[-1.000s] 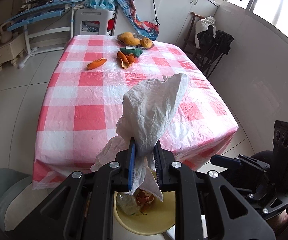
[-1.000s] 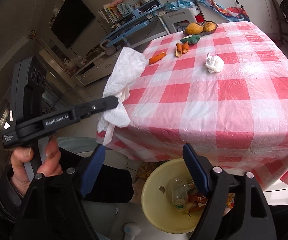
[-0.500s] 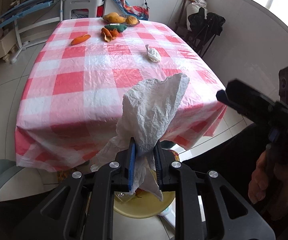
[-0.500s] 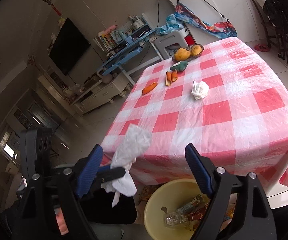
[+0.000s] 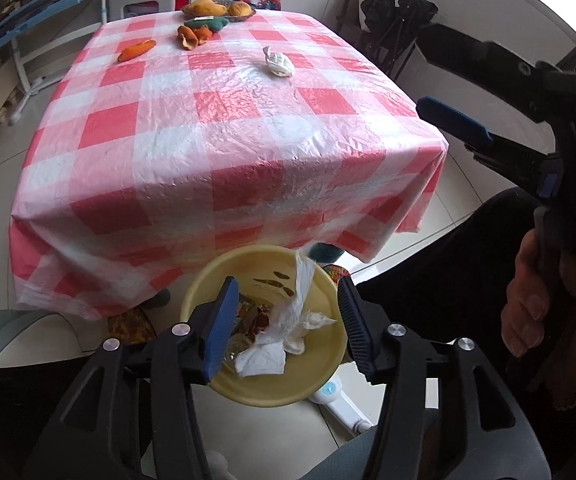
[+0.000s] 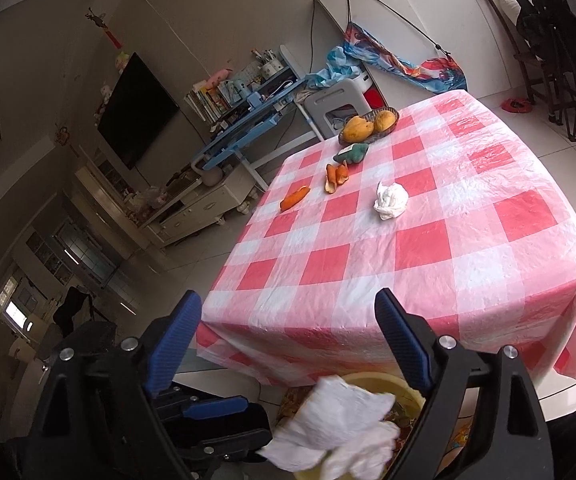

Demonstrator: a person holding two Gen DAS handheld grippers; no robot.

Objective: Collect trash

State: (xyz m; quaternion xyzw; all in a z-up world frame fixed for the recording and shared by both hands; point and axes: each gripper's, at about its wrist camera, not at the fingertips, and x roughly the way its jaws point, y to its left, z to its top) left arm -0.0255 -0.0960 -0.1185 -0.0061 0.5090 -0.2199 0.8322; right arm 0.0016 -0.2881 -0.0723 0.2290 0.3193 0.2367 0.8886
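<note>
My left gripper (image 5: 286,320) hangs over the yellow bin (image 5: 320,364) on the floor by the table's near edge. Its jaws are opening, and a white tissue (image 5: 288,328) is dropping loose between them onto the wrappers inside. The right wrist view shows the same tissue (image 6: 336,432) above the bin's rim (image 6: 372,378). My right gripper (image 6: 288,320) is open and empty, aimed over the table, its jaws still widening a little. A crumpled white tissue (image 6: 390,201) lies mid-table, also seen as a small wad (image 5: 278,63). Orange peels (image 6: 294,199) lie farther back.
The table wears a red-and-white checked cloth (image 5: 216,152). At its far end stand a basket of mangoes (image 6: 368,124) and a green packet (image 6: 354,153). A hand (image 5: 528,300) holds the right gripper at the right. Chairs, shelves and a stool stand behind.
My left gripper has opened and let go of the white tissue, which falls into the bin. That hand sank toward the bin. The right gripper tilted up toward the table.
</note>
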